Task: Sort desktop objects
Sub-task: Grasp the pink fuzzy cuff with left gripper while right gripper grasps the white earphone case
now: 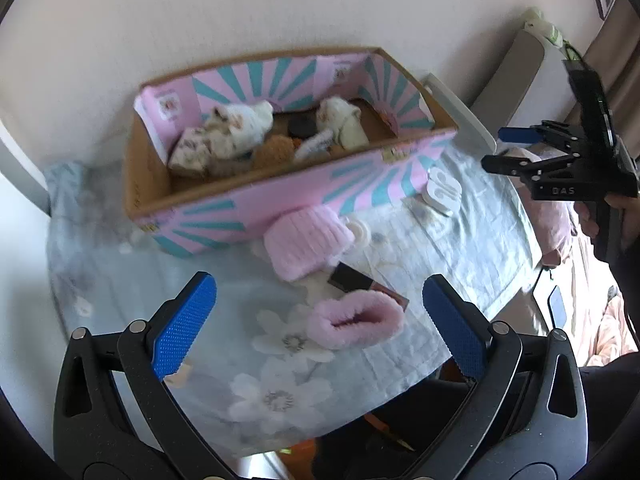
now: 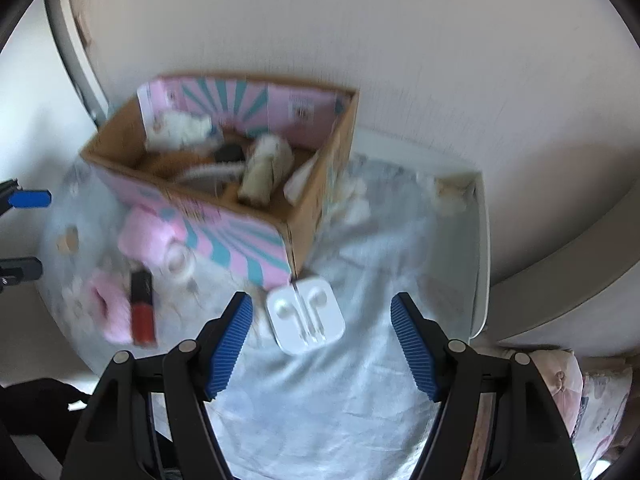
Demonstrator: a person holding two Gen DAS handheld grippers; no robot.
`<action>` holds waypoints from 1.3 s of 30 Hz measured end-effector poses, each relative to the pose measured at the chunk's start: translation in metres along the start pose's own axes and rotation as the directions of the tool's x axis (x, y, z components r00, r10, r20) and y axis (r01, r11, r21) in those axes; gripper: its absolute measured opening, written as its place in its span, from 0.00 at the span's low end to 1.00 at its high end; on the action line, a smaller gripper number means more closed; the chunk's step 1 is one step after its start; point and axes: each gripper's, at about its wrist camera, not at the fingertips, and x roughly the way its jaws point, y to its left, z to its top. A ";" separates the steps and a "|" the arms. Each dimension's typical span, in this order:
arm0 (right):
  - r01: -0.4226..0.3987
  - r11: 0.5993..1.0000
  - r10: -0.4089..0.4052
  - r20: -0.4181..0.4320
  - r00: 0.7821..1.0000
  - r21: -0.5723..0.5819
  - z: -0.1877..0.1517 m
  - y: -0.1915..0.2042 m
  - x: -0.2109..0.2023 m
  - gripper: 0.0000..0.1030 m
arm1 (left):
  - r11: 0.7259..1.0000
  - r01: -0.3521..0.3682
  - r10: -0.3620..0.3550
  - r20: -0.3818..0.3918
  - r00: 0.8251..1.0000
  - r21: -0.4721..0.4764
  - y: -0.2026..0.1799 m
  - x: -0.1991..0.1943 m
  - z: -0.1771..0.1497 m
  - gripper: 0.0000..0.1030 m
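A floral cloth (image 1: 132, 280) is covering the table by a pale wall (image 2: 400, 40); both spread grippers are hovering empty, left gripper (image 1: 320, 316) with fluffy pink scrunchie (image 1: 358, 322) at 12 o'clock, right gripper (image 2: 322, 328) with earbud case (image 2: 306, 314) at 12.

Each hand-held gripper, left (image 1: 320, 320) and right (image 2: 322, 344), has black linkage arms, silver pivot screws and ribbed blue pads (image 2: 232, 344); the right body reads "DAS".
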 end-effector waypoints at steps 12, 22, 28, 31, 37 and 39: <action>-0.087 0.990 0.082 -0.044 0.996 -0.108 -0.029 -0.001 0.057 0.66 | 0.999 0.022 -0.022 0.039 0.999 -0.023 -0.016 0.061 -0.056 1.00; -0.102 0.980 0.093 -0.063 0.994 -0.168 -0.030 0.008 0.078 0.66 | 1.000 0.013 -0.013 0.075 0.997 0.002 -0.023 0.085 -0.065 1.00; -0.104 0.976 0.099 -0.035 0.995 -0.191 -0.024 0.010 0.077 0.66 | 1.000 0.027 -0.027 0.067 0.997 0.004 -0.020 0.089 -0.066 0.99; -0.109 0.976 0.105 -0.032 0.994 -0.188 -0.021 0.008 0.078 0.66 | 0.998 0.058 -0.058 0.057 0.997 0.003 -0.019 0.092 -0.065 0.91; -0.115 0.976 0.112 -0.027 0.993 -0.183 -0.022 0.003 0.078 0.56 | 0.996 0.085 -0.086 0.053 0.995 0.018 -0.020 0.094 -0.065 0.71; -0.122 0.978 0.119 -0.024 0.993 -0.169 -0.022 0.001 0.077 0.56 | 0.996 0.088 -0.089 0.056 0.994 0.010 -0.019 0.090 -0.065 0.62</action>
